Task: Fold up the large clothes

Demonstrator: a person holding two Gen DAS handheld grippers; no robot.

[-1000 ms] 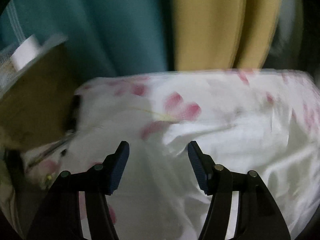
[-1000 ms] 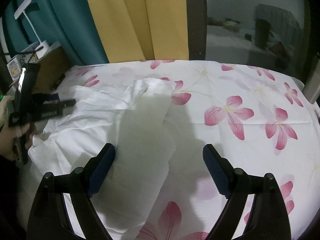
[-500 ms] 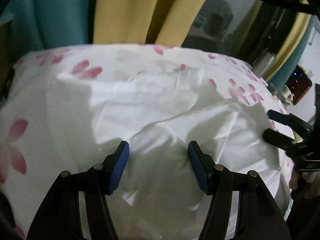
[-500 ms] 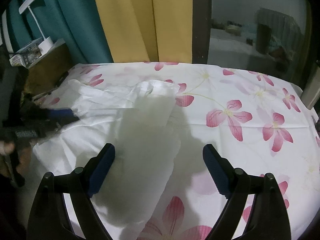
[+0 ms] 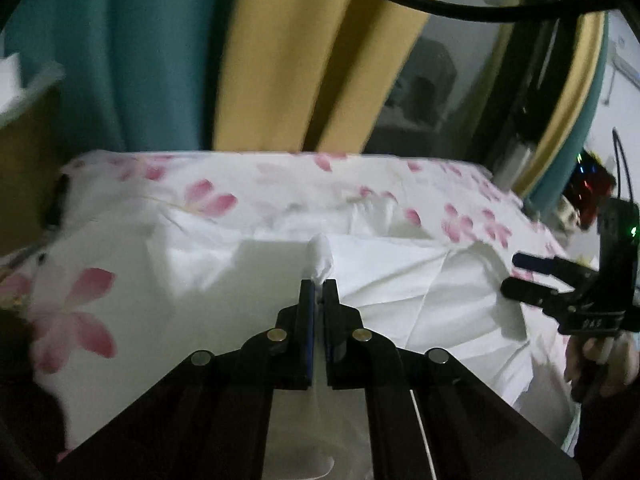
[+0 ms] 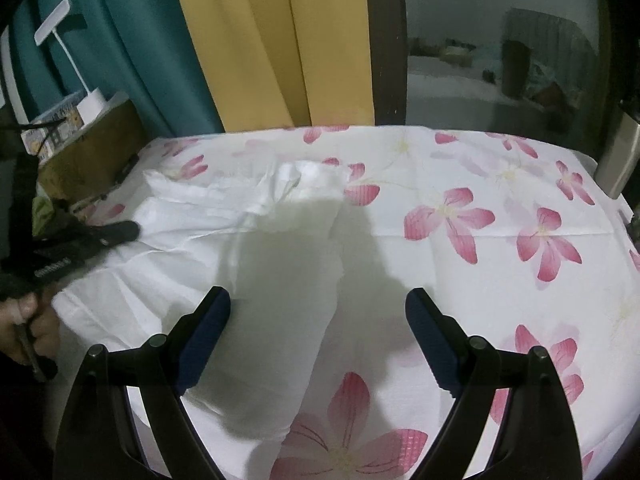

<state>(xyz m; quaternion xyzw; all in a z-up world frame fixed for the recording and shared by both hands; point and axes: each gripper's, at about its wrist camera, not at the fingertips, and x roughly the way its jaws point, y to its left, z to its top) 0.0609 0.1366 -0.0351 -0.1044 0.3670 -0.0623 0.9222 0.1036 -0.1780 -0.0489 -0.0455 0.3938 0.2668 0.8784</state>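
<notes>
On one flowered sheet [image 6: 460, 184], one white garment [image 6: 248, 248]: left tool [image 5: 319, 286] pinches it, right tool [image 6: 318, 320] gapes empty.

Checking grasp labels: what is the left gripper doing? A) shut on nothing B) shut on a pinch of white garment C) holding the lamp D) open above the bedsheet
B: the left gripper is closed, with a tuft of the white garment bunched between its pads.
</notes>
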